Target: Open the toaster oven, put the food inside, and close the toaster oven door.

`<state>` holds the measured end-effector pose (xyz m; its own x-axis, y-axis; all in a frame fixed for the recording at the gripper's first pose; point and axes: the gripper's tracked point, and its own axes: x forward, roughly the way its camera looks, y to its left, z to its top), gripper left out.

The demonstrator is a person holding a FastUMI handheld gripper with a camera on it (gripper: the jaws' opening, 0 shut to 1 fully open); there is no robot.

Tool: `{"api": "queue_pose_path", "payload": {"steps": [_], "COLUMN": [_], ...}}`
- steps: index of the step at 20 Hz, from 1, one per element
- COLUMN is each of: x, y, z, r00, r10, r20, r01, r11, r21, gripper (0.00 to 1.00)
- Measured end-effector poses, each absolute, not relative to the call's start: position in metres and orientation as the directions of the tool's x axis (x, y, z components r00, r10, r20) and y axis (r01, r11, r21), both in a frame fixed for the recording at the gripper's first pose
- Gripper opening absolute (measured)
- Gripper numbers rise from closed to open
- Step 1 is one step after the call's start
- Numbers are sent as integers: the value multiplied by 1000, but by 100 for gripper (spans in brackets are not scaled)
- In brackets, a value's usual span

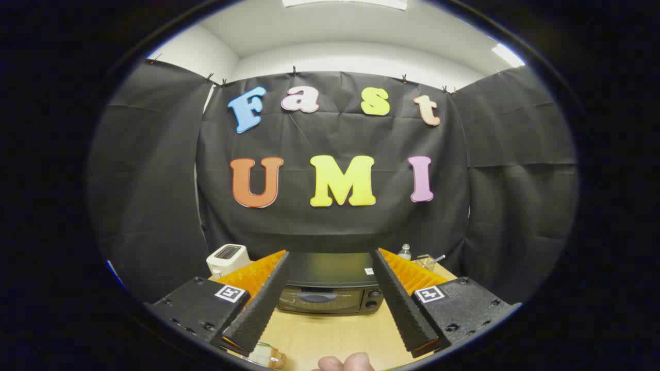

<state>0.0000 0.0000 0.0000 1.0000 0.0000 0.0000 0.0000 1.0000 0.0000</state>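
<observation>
Gripper (330,268) held level above a wooden table (335,335), aimed straight at the toaster oven (330,288); fingers spread wide apart, holding nothing, one to each side of the oven as seen along them. Toaster oven standing beyond the fingertips, at the far edge of the table against the black cloth wall, door shut, handle (315,297) across the upper part of the glass front, two knobs (372,299) stacked at its right end. White toaster (228,259) left of the oven, partly hidden behind the left finger. Plastic bottle (405,251) and a wire basket (428,262) right of the oven, behind the right finger. Food (268,355), a pale piece on what looks like a clear dish, on the near side of the table well short of the oven, just under the base of the left finger. Fingertips of a hand (345,363) at the near table edge, in front of the oven.
</observation>
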Motion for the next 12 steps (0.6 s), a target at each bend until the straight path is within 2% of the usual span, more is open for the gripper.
{"api": "queue_pose_path", "payload": {"steps": [12], "x": [10], "y": [5], "z": [7], "r00": [1000], "r10": [28], "r20": [9], "r01": [-28], "r11": [1000], "r21": [1], "gripper": [100]}}
